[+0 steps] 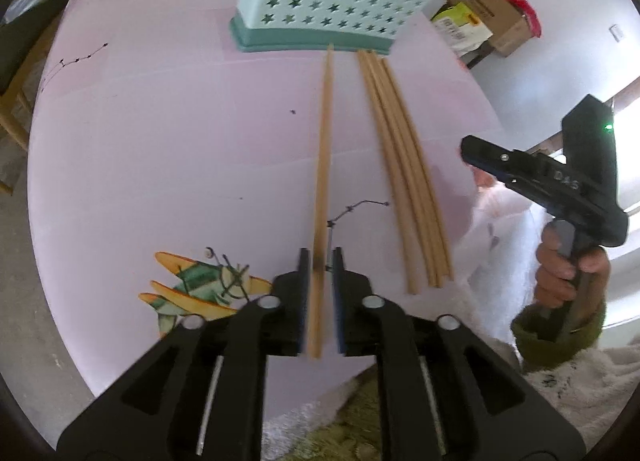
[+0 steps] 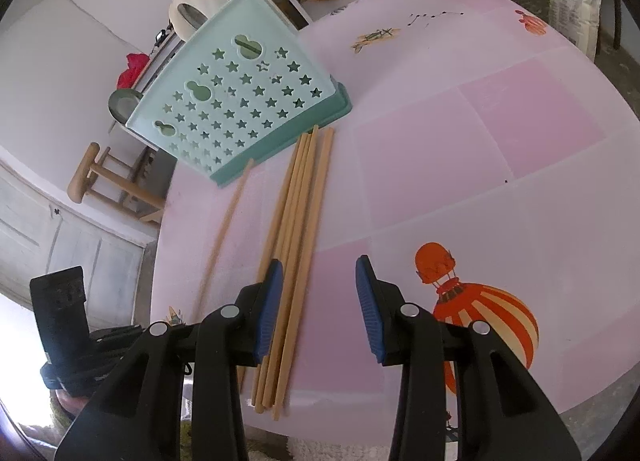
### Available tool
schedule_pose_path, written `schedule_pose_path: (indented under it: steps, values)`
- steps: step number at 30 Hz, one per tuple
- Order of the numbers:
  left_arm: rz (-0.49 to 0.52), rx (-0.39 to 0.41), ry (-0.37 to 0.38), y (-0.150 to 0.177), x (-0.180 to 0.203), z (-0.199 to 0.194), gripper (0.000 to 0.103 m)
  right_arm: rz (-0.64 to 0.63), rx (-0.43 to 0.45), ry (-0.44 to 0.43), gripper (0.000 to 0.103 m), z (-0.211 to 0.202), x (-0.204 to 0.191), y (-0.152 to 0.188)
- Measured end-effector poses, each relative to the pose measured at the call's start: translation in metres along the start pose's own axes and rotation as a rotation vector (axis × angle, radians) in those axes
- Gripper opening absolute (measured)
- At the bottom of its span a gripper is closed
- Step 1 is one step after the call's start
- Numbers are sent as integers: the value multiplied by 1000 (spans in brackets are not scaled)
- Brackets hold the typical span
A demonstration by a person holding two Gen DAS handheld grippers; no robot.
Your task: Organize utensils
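The left gripper [image 1: 321, 293] has its two jaws drawn in close around the near end of a single chopstick [image 1: 323, 165], which runs away from it toward twelve o'clock until its tip nearly meets the base of the mint-green holder [image 1: 320, 1]. Whether the pads are actually pinching the wood or only bracketing it I cannot tell — a sliver of gap shows on each side, and the picture is blurred there. Taking the stick at its butt end makes sense to me: that leaves the whole length free to tip up and drop into the holder.

The holder (a star-punched plastic caddy with a darker teal base) stands on the far side of the pink table [image 1: 160, 141], at twelve o'clock from the left gripper and about eleven o'clock from the right one. Its opening is out of sight in both views.

The remaining chopsticks [image 2: 294, 229] lie bundled side by side, tips pointing at the holder's base, just to the right of the single one — presumably set there so each can be taken in turn.

The right gripper [image 2: 320, 305] hangs above the near end of that bundle with its jaws spread wide and nothing between them.
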State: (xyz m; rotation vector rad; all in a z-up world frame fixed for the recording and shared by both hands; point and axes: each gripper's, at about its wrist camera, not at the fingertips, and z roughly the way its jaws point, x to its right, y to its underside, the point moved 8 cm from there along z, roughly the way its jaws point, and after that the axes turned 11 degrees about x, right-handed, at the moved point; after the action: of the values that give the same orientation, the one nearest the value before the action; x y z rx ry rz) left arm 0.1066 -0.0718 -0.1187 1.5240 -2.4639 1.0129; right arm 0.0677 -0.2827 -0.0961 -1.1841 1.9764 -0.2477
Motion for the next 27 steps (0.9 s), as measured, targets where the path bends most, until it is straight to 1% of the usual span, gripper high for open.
schedule_pose_path:
  steps: [2,3,5,8,10,11,15,18,20,21,23,27]
  values:
    - [-7,7,-5,-1,-1,0,25,-3,-2,4,37,1,-1,-1]
    - [-5,14,-11,-1,-4,-1,26,-4,-2,5,37,2,-1,-1]
    - [10,37,-33,-4,-6,-6,33,-3,-4,10,37,3,-1,-1]
    - [39,70,-65,-12,-8,-10,40,-6,-8,16,38,6,0,-1]
    - [58,86,-94,-19,-12,-11,43,-4,-9,21,45,7,1,0]
    - [64,97,-110,-23,-13,-10,44,-4,-10,22,46,8,2,-1]
    - [73,117,-147,-35,-13,2,51,1,-17,23,49,11,4,0]
    - [71,123,-170,-40,-19,12,59,10,-27,24,49,14,7,1]
    - [82,152,-195,-46,-22,15,71,12,-23,14,50,14,6,1]
    - [85,157,-209,-47,-24,17,72,12,-22,12,51,14,6,1]
    - [85,166,-215,-49,-25,21,83,14,-19,-2,53,14,6,1]
    - [52,189,-196,-51,-30,21,89,29,-14,-36,62,15,4,1]
